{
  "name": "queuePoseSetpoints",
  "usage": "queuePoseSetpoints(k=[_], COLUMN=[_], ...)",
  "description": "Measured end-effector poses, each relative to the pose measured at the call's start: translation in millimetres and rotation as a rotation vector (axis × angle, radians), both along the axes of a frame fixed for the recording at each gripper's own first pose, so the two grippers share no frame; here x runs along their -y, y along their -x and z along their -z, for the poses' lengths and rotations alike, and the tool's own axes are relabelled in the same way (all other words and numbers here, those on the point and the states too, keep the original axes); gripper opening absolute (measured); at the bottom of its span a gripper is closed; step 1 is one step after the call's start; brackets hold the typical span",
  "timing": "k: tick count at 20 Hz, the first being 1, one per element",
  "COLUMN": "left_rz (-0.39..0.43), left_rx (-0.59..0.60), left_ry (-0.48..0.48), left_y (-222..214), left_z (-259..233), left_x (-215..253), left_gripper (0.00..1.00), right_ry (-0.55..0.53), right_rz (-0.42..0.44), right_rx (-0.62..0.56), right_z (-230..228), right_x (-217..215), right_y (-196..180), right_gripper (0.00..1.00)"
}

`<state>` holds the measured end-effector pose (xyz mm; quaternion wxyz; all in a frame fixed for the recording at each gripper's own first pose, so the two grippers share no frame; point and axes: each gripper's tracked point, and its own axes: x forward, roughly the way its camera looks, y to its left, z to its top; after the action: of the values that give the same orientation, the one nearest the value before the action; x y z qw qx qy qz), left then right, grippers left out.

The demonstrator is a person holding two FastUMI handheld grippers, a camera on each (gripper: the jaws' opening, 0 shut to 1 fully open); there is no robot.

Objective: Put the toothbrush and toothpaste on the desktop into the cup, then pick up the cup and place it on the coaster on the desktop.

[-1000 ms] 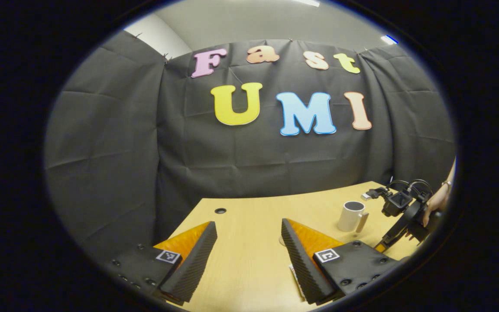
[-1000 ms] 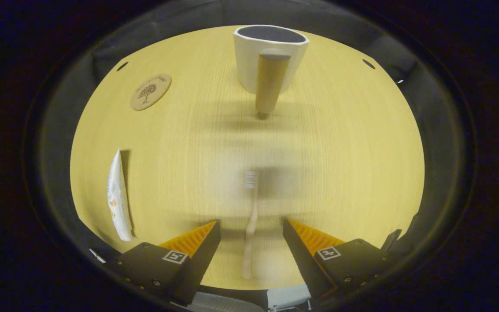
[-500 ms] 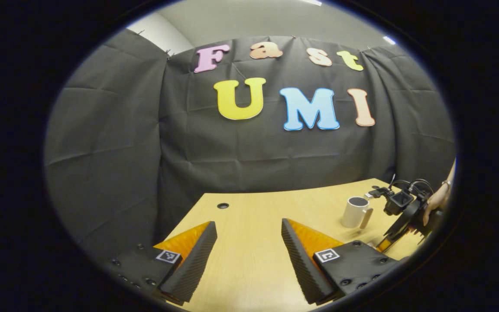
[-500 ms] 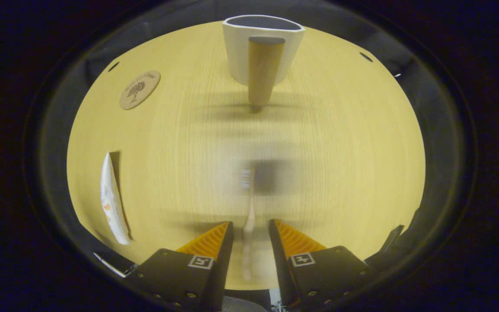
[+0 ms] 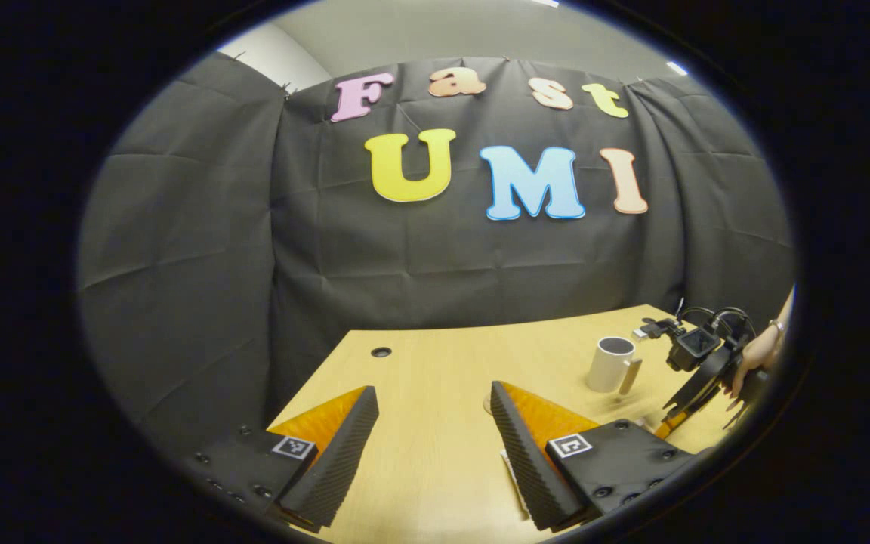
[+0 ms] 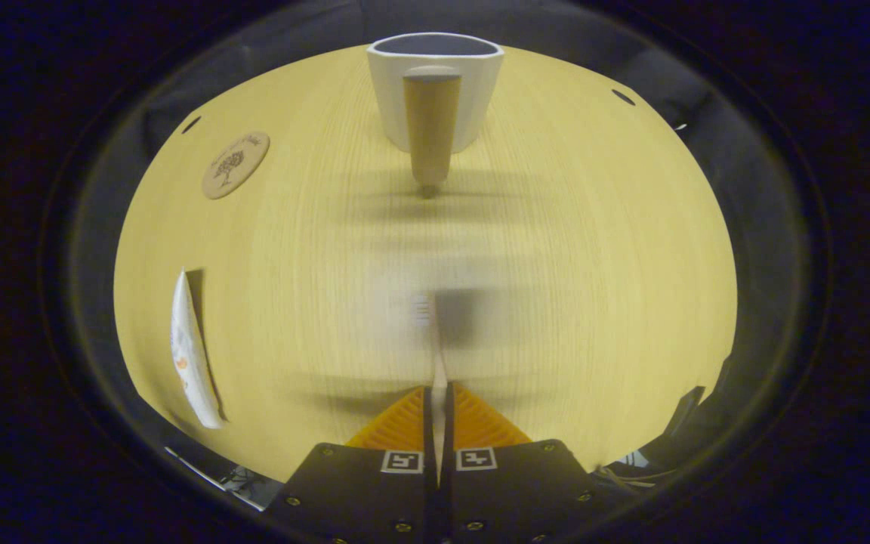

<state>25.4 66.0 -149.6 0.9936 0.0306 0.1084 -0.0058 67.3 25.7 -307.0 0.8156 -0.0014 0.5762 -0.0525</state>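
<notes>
In the right gripper view my right gripper is shut on the handle of the pale toothbrush, whose bristle head points ahead over the wooden desktop. Beyond it stands the white cup with a wooden handle facing me. The toothpaste tube lies at the left edge, and the round cork coaster sits far left. In the left gripper view my left gripper is open over the desk with nothing between its fingers; the cup and the right gripper, held by a hand, show at the right.
The black cloth wall closes the back and left of the desk. Small round cable holes sit near the desk's far edge. Bare wood lies between the toothbrush and the cup.
My right gripper's fingers have closed from wide apart onto the toothbrush handle. The left gripper has stayed open with only a slight shift in view.
</notes>
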Motion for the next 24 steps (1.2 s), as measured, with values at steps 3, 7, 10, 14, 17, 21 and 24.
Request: queuePoseSetpoints(k=[3,7,10,14,17,21,24], left_rz=[0.020,0.056,0.079,0.129,0.170,0.190,0.158], left_rx=[-0.044,-0.147,-0.248,-0.410,-0.527,-0.657,-0.774], left_ry=[0.009,0.044,0.060,0.073,0.074,0.078,0.118], left_y=[-2,-9,-14,-18,-15,-29,-35], left_z=[9,30,52,85,108,131,157], left_x=[10,29,41,66,87,103,104], left_gripper=[0.94,0.96,0.96,0.99,0.96,0.96,0.97], right_ry=[-0.031,-0.088,-0.159,-0.169,-0.156,-0.179,-0.165], right_rz=[0.003,-0.032,-0.047,-0.103,-0.145,-0.173,-0.188], right_rx=[0.084,0.224,0.327,0.485,0.569,0.631,0.676], right_z=[-23,-70,-105,-151,-177,-200,-216], right_x=[1,-8,-16,-14,-8,-1,14], right_y=[-3,-7,-7,-9,-7,3,8], right_gripper=[0.01,0.01,0.01,0.01,0.01,0.01,0.05])
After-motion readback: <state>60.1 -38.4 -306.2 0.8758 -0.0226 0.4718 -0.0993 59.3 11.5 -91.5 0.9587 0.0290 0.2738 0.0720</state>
